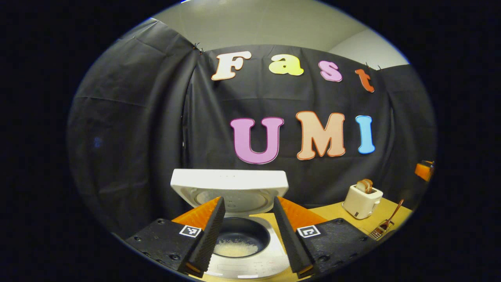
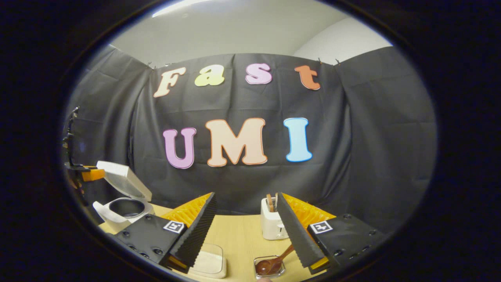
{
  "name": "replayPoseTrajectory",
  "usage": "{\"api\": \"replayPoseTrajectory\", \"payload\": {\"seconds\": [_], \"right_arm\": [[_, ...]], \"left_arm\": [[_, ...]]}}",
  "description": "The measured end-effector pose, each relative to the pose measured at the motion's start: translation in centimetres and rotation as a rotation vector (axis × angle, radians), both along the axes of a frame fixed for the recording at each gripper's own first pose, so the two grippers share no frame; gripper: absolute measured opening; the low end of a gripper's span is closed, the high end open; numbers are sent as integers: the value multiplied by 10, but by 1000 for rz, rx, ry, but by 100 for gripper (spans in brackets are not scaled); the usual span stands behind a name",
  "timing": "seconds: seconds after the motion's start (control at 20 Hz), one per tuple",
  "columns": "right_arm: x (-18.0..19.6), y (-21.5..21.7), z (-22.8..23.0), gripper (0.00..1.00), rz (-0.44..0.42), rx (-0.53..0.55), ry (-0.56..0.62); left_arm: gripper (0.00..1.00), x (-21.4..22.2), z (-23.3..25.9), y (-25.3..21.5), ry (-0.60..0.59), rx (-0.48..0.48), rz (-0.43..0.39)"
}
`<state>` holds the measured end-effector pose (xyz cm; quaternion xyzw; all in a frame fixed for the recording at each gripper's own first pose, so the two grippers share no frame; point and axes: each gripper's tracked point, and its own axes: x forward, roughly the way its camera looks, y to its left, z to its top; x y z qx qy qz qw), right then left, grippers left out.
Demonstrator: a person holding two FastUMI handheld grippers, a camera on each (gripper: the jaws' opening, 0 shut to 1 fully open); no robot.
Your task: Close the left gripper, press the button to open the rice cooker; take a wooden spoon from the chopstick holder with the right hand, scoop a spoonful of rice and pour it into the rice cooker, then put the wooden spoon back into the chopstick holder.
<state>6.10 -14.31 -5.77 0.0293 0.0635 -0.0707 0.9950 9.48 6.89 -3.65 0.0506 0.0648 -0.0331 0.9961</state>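
Rice cooker stands open, rice inside; wooden spoon rests in the chopstick holder. Your left gripper and right gripper are both spread, empty. Risk: lowering your left gripper could knock the lid shut.

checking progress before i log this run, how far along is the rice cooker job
Nearly finished, by the look of it. The rice cooker stands with its lid up, and rice lies in the inner pot. The wooden spoon is back in the chopstick holder. Nothing is in hand: the left gripper and right gripper are both open and empty. No step seems left.
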Motion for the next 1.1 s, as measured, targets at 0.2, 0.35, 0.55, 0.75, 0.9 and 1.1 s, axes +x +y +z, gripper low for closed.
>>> {"api": "replayPoseTrajectory", "payload": {"seconds": [0.2,0.35,0.55,0.75,0.9,1.1], "right_arm": [[15,-28,-25,99,-15,-33,50],[26,-54,-52,98,-32,-29,100],[41,-91,-99,97,-66,-3,183],[52,-108,-148,96,-58,62,282],[52,-108,-184,95,-36,118,359],[42,-99,-232,98,-4,176,478]], "left_arm": [[92,-18,21,-29,-38,-22,-44],[93,-31,25,-41,-49,-31,-43],[93,-45,18,-44,-27,-18,0],[93,-55,19,-47,-15,-23,50],[93,-60,19,-51,-6,-19,73],[93,-65,16,-61,8,-15,84]]}}
